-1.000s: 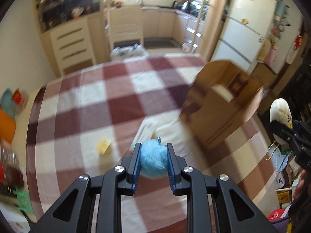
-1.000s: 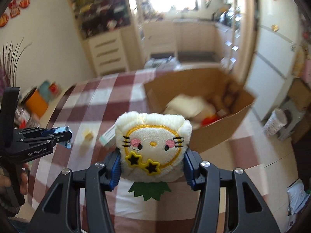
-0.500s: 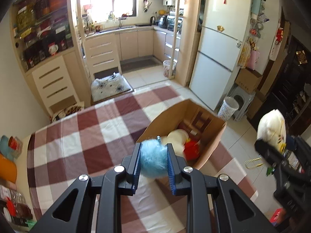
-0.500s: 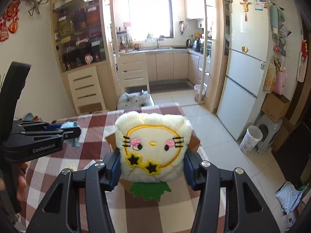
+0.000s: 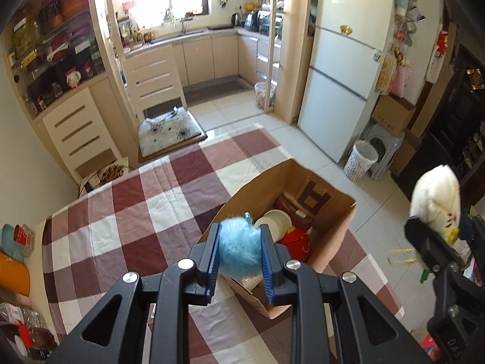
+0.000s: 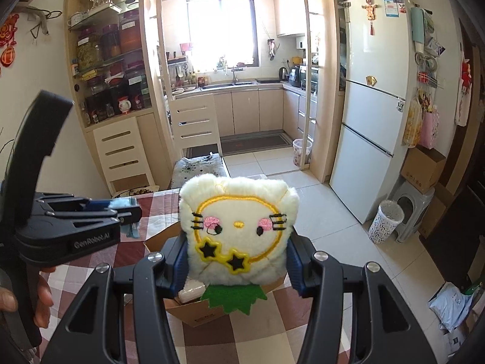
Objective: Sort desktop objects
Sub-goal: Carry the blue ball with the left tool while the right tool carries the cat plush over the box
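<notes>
My left gripper (image 5: 239,248) is shut on a fluffy light-blue pompom (image 5: 238,247) and holds it high above the near left corner of an open cardboard box (image 5: 336,236) on the checked tablecloth (image 5: 127,212). The box holds a white round thing (image 5: 274,223), a red item (image 5: 297,241) and other pieces. My right gripper (image 6: 236,254) is shut on a cream plush face toy with star glasses (image 6: 238,230), held above the box's right side (image 6: 197,312). The toy also shows at the right of the left wrist view (image 5: 436,203). The left gripper shows at the left of the right wrist view (image 6: 91,215).
The table's far edge meets a cushioned chair (image 5: 168,130). A fridge (image 5: 345,69), a white bin (image 5: 360,159) and a grey stool (image 5: 385,151) stand on the floor to the right. Jars and an orange container (image 5: 13,273) sit at the table's left edge.
Both grippers have risen well above the table with their toys and now hang over the box. The yellow scrap and paper on the cloth have dropped out of view.
</notes>
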`<state>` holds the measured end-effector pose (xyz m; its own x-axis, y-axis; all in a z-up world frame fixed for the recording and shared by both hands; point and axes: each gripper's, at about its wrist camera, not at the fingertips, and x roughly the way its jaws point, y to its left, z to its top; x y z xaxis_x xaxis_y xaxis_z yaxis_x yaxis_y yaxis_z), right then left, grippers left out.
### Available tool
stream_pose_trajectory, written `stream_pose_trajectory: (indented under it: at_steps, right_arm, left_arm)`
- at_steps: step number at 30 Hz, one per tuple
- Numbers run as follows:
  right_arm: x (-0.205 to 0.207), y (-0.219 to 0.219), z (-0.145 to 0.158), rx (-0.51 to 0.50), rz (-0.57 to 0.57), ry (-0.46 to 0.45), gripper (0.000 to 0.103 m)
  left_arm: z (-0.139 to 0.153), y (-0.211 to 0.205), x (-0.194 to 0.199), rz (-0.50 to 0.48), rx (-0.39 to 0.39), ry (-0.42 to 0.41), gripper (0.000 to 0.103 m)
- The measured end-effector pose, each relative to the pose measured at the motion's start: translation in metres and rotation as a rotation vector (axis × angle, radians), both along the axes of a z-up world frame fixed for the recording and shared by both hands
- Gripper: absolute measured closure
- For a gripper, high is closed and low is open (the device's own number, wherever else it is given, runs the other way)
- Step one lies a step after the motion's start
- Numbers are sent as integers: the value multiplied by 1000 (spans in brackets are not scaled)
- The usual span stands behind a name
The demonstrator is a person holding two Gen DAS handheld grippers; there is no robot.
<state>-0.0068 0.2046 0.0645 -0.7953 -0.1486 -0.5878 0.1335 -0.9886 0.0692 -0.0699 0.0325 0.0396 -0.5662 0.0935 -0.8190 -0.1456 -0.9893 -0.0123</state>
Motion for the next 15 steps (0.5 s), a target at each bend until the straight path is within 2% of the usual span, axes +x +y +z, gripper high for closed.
stream_pose_trajectory:
  at_steps: [15]
  right_arm:
    - [-34, -5, -31, 11, 1, -66, 49]
  left_arm:
    - [-31, -7, -29, 49, -46, -56, 79]
